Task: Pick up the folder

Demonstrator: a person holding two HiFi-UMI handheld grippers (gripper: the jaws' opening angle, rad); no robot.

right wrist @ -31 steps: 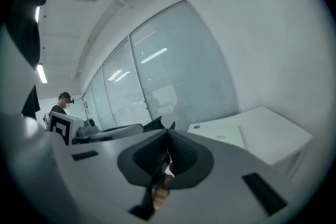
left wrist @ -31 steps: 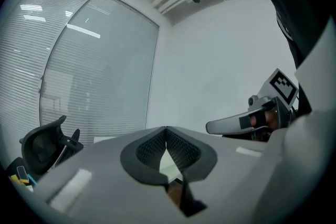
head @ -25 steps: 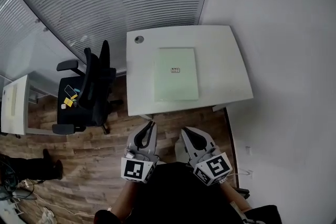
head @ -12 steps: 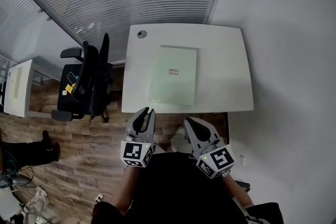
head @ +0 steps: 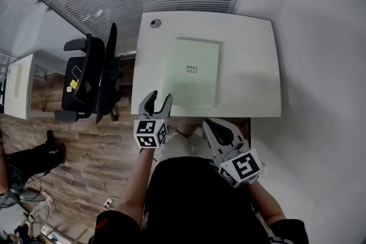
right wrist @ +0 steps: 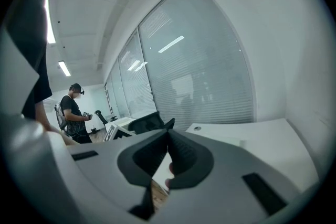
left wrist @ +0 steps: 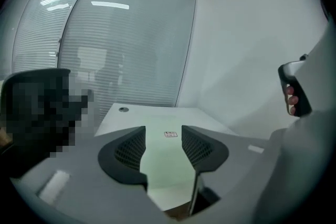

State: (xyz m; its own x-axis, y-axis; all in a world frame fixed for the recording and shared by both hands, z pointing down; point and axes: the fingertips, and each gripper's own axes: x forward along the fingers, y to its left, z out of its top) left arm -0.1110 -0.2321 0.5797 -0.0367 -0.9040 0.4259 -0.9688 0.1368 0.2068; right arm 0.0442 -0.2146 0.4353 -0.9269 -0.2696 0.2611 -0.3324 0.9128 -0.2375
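I saw my left gripper [head: 155,96] opening its jaws, nothing between them, green folder [head: 194,72] lay ahead on the desk [head: 254,60], its sides hidden behind those jaws, right gripper [head: 213,126] pressed together, empty

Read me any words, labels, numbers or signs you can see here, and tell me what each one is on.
Small label on the green folder: printed, but too small and blurred to read.
Yellow item on the office chair: too small to read.
Nothing else is legible.
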